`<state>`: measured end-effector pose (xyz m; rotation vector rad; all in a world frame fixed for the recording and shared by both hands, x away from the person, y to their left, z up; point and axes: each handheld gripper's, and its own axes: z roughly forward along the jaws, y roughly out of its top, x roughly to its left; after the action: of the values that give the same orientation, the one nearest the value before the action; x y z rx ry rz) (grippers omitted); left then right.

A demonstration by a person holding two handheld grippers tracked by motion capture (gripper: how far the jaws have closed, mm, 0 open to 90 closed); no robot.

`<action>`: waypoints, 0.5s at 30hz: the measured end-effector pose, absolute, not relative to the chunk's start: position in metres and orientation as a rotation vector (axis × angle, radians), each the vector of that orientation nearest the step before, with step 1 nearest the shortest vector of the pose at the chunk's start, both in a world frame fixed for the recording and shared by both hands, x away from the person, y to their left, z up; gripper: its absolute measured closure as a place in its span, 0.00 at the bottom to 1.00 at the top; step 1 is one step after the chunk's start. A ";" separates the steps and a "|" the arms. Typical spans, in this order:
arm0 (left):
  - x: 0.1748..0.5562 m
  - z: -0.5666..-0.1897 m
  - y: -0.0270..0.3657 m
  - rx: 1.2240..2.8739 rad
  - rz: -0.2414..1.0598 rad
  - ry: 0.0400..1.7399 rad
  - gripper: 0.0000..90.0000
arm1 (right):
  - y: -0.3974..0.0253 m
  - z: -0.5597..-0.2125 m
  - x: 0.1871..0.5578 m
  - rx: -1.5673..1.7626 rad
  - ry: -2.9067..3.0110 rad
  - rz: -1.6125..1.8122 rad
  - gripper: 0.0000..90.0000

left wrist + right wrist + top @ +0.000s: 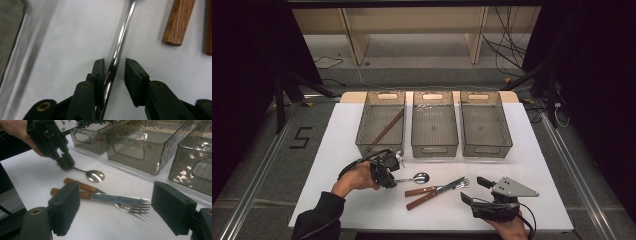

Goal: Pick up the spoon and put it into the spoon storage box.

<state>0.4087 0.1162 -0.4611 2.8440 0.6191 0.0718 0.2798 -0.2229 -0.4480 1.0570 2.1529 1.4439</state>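
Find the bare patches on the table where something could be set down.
Bare: the left strip beside the left bin, the right strip beside the right bin, and the near edge below the knife. Crowded: the middle, where the spoon, knife and fork lie between both tools.

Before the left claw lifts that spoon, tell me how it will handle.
The spoon looks like polished metal, so it is probably stiff but slippery between the left claw pads. The claw straddles the handle's end, so the bowl may droop once lifted. Its thin, flat handle probably won't roll on the table.
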 end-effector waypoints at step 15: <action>0.409 -0.460 0.111 2.896 0.053 0.542 0.90 | -0.222 -0.449 0.280 1.055 2.159 1.441 0.26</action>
<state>0.4094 0.1111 -0.4600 2.8959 0.5415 0.0527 0.2803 -0.2218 -0.4488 1.0549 2.1590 1.4409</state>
